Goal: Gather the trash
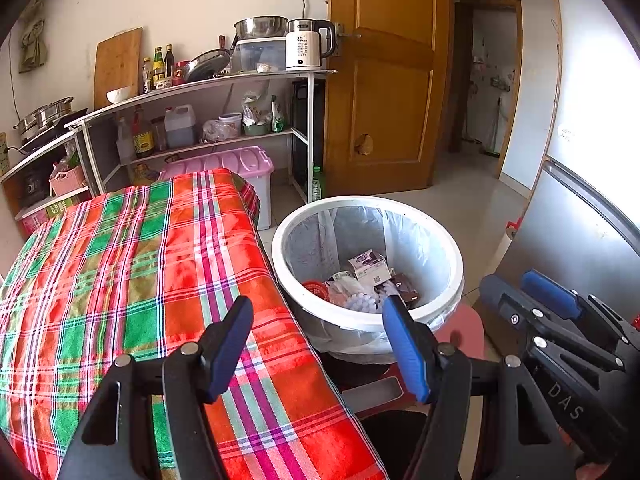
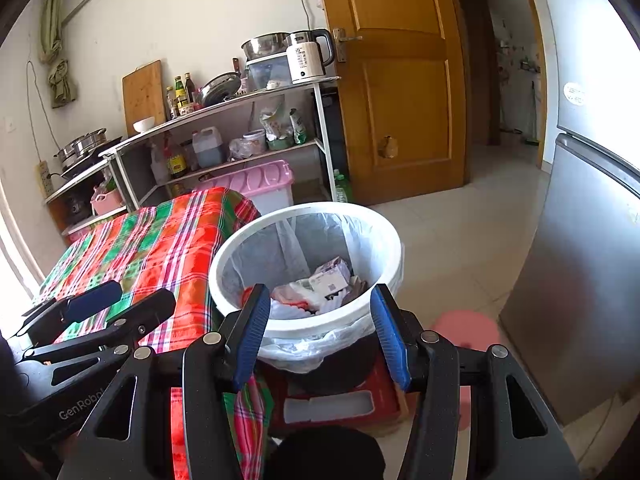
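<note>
trash of crumpled wrappers and cartons fills the white round plastic-lined bin ahead of both tongs; left gripper and right gripper gape wide, holding nothing.

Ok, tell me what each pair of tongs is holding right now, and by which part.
Nothing is held. The left tongs are open and empty beside the trash bin; the right tongs are open and empty in front of it.
</note>
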A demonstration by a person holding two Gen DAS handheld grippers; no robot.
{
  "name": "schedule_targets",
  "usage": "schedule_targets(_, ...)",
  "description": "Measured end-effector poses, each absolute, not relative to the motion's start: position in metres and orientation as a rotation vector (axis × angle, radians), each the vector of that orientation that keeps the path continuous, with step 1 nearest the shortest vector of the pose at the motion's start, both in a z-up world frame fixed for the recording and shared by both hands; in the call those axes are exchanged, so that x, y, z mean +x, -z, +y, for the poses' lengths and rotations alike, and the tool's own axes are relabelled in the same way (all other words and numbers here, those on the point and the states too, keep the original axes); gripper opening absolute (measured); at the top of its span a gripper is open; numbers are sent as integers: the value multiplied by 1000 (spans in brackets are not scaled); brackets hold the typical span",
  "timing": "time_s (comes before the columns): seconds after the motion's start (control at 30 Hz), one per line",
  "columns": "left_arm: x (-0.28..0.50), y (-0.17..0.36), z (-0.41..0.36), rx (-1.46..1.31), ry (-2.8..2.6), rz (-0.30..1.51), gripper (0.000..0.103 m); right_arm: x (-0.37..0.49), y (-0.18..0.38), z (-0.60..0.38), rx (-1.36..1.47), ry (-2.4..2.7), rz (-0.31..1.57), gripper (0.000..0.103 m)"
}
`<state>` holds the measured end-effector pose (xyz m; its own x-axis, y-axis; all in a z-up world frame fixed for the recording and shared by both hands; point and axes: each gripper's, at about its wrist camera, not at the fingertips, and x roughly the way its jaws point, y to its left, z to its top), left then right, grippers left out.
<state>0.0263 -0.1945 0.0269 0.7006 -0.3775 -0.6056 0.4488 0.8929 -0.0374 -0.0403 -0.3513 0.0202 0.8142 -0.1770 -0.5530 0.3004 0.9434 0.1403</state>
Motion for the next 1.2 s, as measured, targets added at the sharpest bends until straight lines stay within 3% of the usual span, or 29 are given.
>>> schedule_targets(1.2,26,-25,-191,113,454,648,69,-39,-17,-348,218,246,565,53)
